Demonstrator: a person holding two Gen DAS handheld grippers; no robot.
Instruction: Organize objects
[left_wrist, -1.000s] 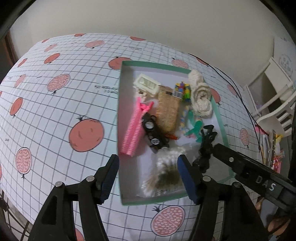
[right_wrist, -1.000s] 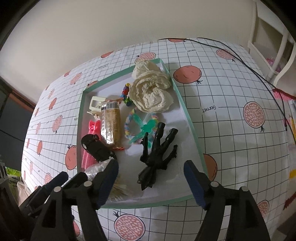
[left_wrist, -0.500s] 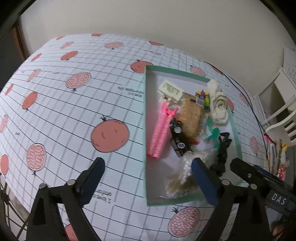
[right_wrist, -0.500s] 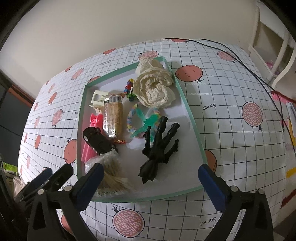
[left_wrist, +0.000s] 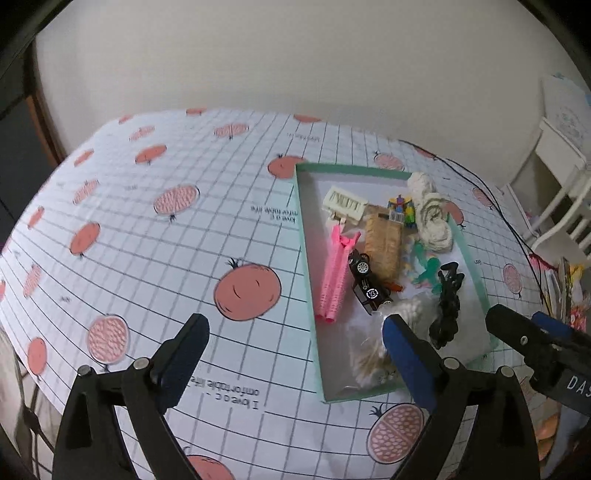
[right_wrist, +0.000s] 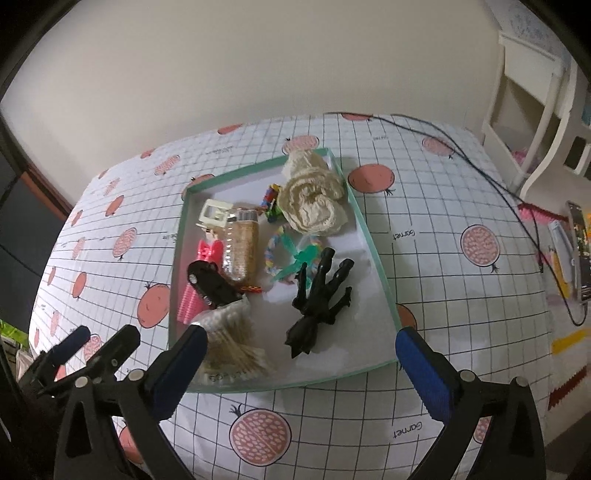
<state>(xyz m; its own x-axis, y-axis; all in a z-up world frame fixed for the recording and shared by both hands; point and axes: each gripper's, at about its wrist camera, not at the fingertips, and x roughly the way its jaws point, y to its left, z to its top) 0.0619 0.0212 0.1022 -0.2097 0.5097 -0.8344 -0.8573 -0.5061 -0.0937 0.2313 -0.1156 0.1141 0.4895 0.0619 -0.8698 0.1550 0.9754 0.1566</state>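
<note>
A shallow green-rimmed tray (left_wrist: 307, 258) (right_wrist: 376, 254) lies on the table, filled with small items. Among them are a pink hair roller (left_wrist: 334, 284) (right_wrist: 194, 299), a black toy car (left_wrist: 365, 280) (right_wrist: 210, 284), a black figure (left_wrist: 448, 299) (right_wrist: 319, 299), a cream crocheted piece (left_wrist: 432, 218) (right_wrist: 314, 195), a bottle of grains (right_wrist: 242, 247) and a bag of cotton swabs (right_wrist: 232, 343). My left gripper (left_wrist: 295, 354) hangs open above the table left of the tray's near corner. My right gripper (right_wrist: 297, 365) is open over the tray's near edge. Neither holds anything.
The table wears a white grid cloth printed with pomegranates (left_wrist: 247, 291). A black cable (right_wrist: 517, 199) runs across its right side. White furniture (right_wrist: 535, 110) stands beyond the right edge, with colourful clutter (right_wrist: 576, 251) nearby. A plain wall backs the table.
Both grippers have drawn back and up from the tray and opened wider; the left one has also swung left, over the bare cloth. The tray's items have not moved.
</note>
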